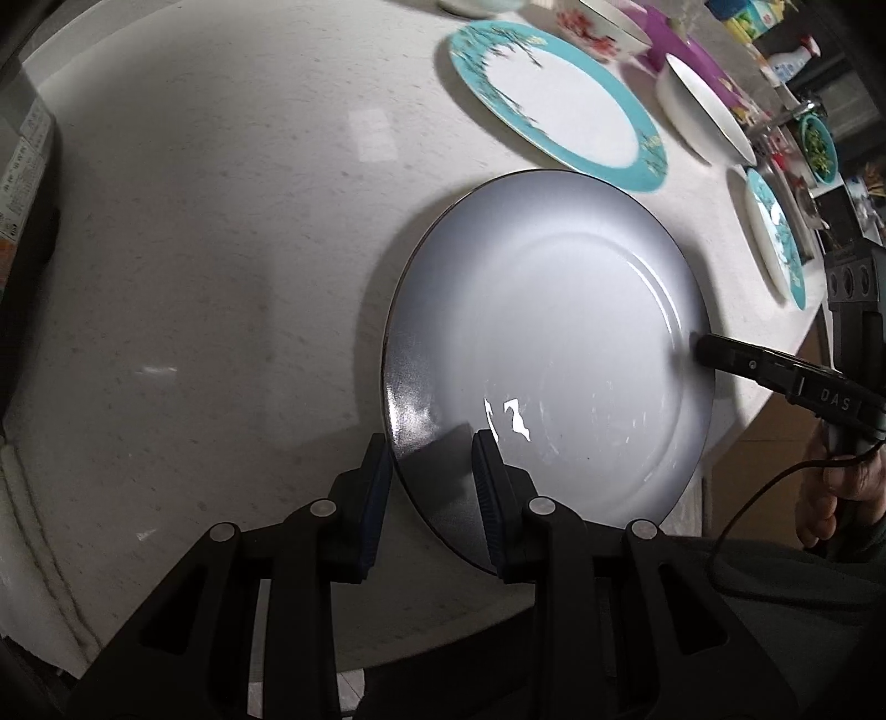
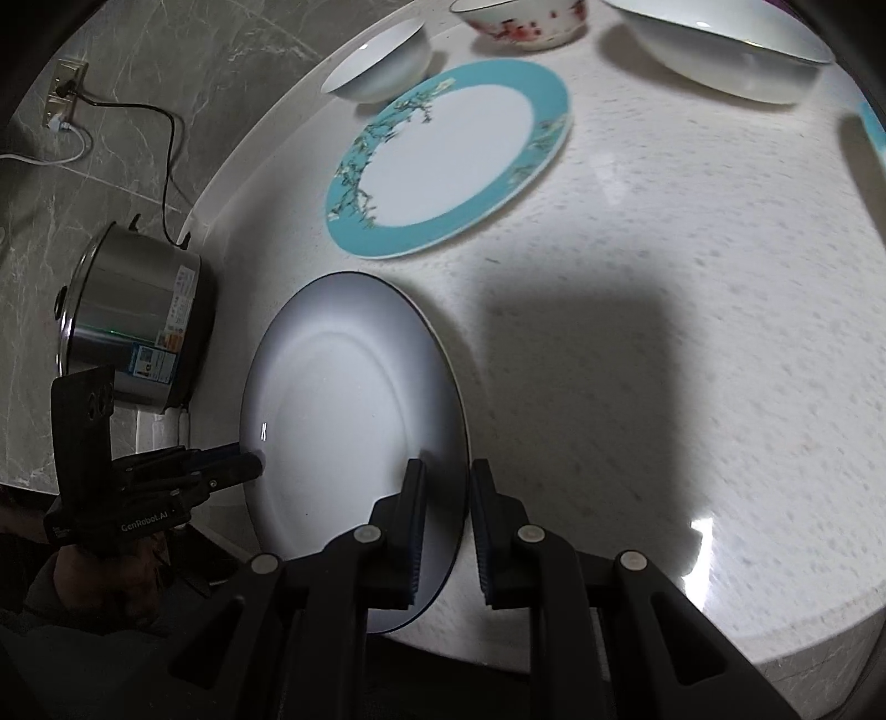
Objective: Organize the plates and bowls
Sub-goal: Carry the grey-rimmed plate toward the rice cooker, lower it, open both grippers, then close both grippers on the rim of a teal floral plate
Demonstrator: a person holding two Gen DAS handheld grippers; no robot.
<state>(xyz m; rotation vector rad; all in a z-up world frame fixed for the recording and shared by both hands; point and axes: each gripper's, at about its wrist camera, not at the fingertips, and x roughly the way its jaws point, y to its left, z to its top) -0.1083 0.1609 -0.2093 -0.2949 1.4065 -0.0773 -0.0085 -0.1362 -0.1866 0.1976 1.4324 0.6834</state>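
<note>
A large white plate with a thin dark rim [image 1: 554,354] [image 2: 343,421] is held at opposite edges over the front of the white table. My left gripper [image 1: 432,451] straddles its near rim, one finger each side, shut on it. My right gripper [image 2: 446,479] straddles the opposite rim the same way; it also shows in the left wrist view [image 1: 714,354]. The left gripper shows in the right wrist view [image 2: 243,468]. A teal-rimmed plate [image 1: 559,105] [image 2: 448,158] lies flat beyond.
A large white bowl [image 1: 703,113] [image 2: 720,52], a red-flowered bowl [image 1: 603,25] [image 2: 520,22], a small white bowl [image 2: 379,63] and a second teal plate [image 1: 775,238] stand at the back. A steel pot [image 2: 135,327] sits left. The table edge [image 2: 720,637] is near.
</note>
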